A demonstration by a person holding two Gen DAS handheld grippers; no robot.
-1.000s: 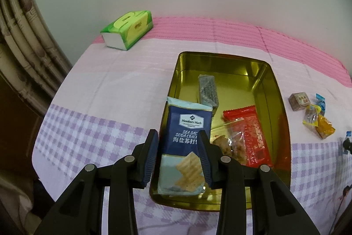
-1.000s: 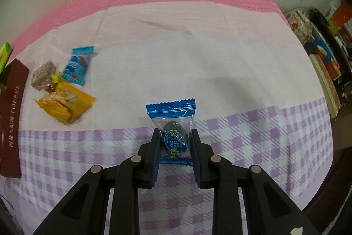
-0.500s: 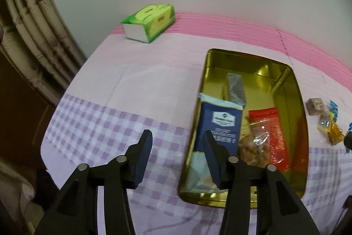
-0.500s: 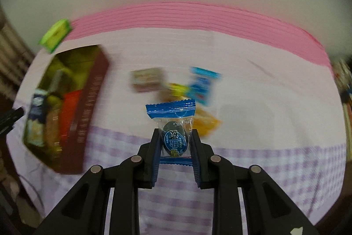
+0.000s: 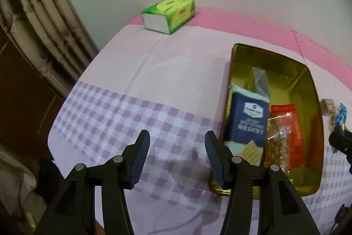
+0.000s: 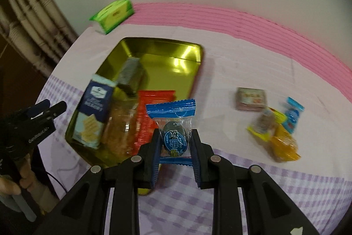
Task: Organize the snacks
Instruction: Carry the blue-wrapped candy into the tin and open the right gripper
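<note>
A gold tin (image 5: 308,80) (image 6: 167,52) lies on the checked cloth. Inside it are a dark blue cracker pack (image 5: 249,122) (image 6: 93,109), a grey bar (image 5: 260,80), a clear nut bag (image 5: 279,140) and a red packet (image 5: 294,133). My left gripper (image 5: 177,154) hovers over the cloth just left of the tin, jaws opening with nothing between them. My right gripper (image 6: 175,147) is shut on a blue-wrapped candy (image 6: 175,131), held above the tin's near right corner. The left gripper (image 6: 41,111) also shows at the left edge of the right wrist view.
A green tissue box (image 5: 168,14) (image 6: 113,14) stands at the back left. Loose snacks lie right of the tin: a small brown box (image 6: 250,99), a blue candy (image 6: 292,113), yellow and orange packets (image 6: 277,136). A curtain (image 5: 39,21) hangs left. A cable trails off the front edge.
The left gripper let go of the cracker pack, which now lies in the tin, and drew off to the left, opening. The right gripper carried the blue candy leftward to the tin.
</note>
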